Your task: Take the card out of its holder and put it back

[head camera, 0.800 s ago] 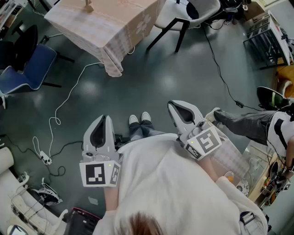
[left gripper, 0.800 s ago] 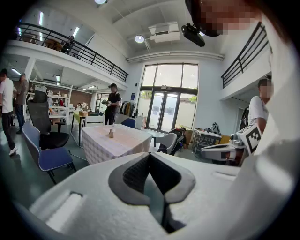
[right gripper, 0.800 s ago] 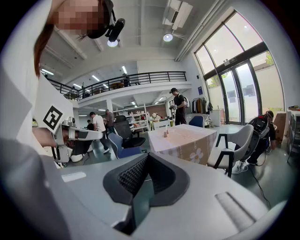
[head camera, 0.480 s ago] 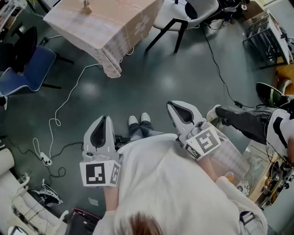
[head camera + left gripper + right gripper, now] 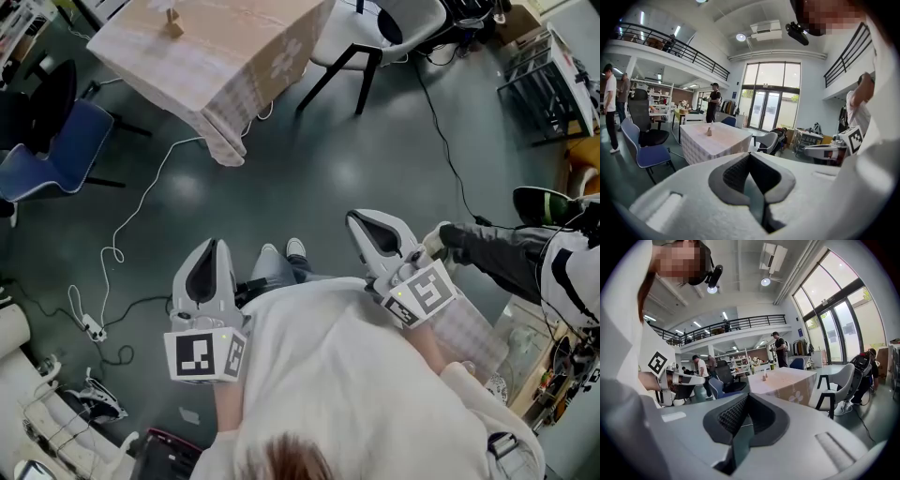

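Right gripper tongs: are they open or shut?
Shut. The right gripper shows its tongs meeting at the tips, dark pads together, nothing between them.

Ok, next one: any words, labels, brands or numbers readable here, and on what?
No readable words, brands or numbers anywhere.
left claw, left marker cube: black-and-white square code, no letters.
right claw, right marker cube: same kind of code.
tablecloth: pale flower print on its side, no text.

The cloth-covered table (image 5: 234, 66) bears one small card holder (image 5: 170, 22) and stands on the grey floor (image 5: 309, 178) beside a white cable (image 5: 141, 202).
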`<state>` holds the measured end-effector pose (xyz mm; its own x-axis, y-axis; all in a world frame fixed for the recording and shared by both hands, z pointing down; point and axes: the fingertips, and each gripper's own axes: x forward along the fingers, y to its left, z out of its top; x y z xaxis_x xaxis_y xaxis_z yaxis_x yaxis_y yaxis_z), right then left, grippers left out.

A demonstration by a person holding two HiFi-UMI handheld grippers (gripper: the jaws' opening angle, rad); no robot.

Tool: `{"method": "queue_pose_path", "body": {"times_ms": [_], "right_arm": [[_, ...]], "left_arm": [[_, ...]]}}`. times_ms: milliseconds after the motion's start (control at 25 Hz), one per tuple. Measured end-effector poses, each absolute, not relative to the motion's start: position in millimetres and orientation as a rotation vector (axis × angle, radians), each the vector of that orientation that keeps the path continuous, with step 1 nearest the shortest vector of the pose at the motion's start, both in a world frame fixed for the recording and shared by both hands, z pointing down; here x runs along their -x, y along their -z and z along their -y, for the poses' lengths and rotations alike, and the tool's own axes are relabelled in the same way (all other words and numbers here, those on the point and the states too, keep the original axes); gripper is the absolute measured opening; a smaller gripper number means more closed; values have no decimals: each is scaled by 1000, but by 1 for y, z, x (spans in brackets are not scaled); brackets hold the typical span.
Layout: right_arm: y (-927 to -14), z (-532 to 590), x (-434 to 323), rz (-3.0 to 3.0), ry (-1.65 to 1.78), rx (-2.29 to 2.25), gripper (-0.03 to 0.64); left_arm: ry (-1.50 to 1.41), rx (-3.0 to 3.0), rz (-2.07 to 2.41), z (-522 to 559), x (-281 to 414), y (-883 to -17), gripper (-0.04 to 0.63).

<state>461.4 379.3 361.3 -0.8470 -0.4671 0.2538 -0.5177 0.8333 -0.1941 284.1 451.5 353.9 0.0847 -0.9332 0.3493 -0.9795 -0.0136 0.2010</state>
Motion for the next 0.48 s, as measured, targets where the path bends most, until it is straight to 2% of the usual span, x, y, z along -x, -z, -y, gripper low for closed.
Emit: {"method": "queue_pose_path", "body": {"times_ms": [200, 480], "right_arm": [[-364, -360, -455, 2815, -407, -754, -3], [-373, -321, -411, 2789, -427, -705, -3]], "left_arm": [[-159, -1981, 1879, -433, -279, -354, 3], [-155, -1926, 1896, -393, -232, -363, 3]]}}
